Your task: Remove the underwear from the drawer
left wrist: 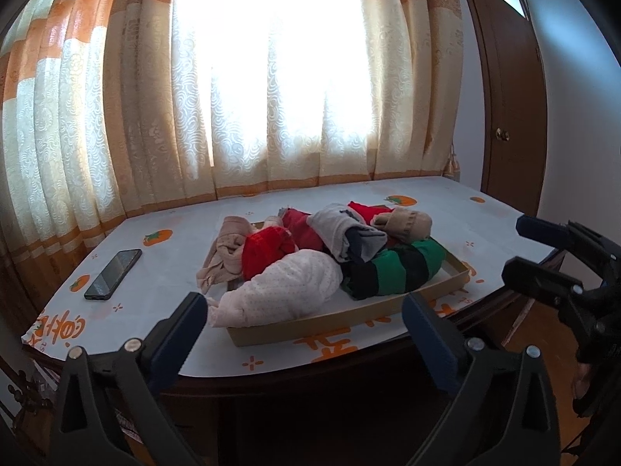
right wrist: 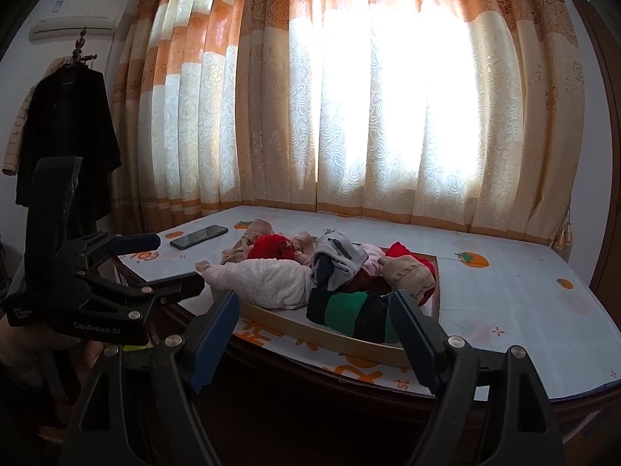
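Apparently both tools, left tool (left wrist: 304, 318) and right tool (right wrist: 316, 314), gape empty before the drawer's (left wrist: 349, 312) near edge.

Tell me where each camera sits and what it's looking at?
Left wrist: on the left tongs, facing the shallow drawer of clothes on the table and the curtain; the right tongs show at the right edge.
Right wrist: on the right tongs, facing the same drawer from further right; the left tongs show at the left edge.
Both share: drawer, phone, curtain.
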`<state>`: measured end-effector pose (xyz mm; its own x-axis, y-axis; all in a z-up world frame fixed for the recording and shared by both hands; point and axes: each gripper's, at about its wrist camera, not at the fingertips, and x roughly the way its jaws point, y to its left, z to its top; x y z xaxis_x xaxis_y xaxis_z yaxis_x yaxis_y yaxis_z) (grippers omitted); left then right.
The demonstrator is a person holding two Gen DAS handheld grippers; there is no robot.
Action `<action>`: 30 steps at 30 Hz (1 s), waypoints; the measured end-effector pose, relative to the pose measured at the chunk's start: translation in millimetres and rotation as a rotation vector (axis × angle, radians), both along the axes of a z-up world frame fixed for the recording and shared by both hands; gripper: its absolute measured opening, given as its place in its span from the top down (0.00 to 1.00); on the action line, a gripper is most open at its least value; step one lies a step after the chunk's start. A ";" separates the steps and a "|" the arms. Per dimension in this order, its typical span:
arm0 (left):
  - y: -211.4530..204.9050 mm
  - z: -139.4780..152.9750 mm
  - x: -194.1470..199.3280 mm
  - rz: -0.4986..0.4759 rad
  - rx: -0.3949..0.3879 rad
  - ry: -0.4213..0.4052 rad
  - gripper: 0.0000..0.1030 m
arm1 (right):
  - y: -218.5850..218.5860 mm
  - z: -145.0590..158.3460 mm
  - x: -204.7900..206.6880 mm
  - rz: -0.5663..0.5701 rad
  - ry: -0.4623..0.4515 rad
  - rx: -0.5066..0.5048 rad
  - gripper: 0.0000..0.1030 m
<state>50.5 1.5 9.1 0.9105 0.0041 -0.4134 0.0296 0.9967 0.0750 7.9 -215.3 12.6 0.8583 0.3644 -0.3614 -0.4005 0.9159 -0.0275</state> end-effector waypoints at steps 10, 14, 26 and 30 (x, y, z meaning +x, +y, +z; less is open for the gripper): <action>-7.1 5.5 -3.6 -0.004 0.007 -0.002 0.01 | -1.6 4.8 -6.1 -0.008 -0.019 -0.002 0.21; -7.8 5.1 -2.6 0.006 0.010 0.008 0.01 | -1.2 5.1 -6.6 -0.008 -0.021 -0.003 0.21; -8.7 3.6 -1.6 0.008 0.007 0.027 0.01 | 0.1 5.6 -9.2 -0.002 -0.023 -0.010 0.21; -9.7 1.1 -0.6 0.008 0.007 0.039 0.01 | 0.4 4.9 -9.5 0.001 -0.025 -0.010 0.21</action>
<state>49.9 -8.3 10.1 0.8936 0.0147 -0.4486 0.0242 0.9964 0.0809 -1.6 -214.9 17.5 0.8668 0.3615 -0.3436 -0.4003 0.9152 -0.0468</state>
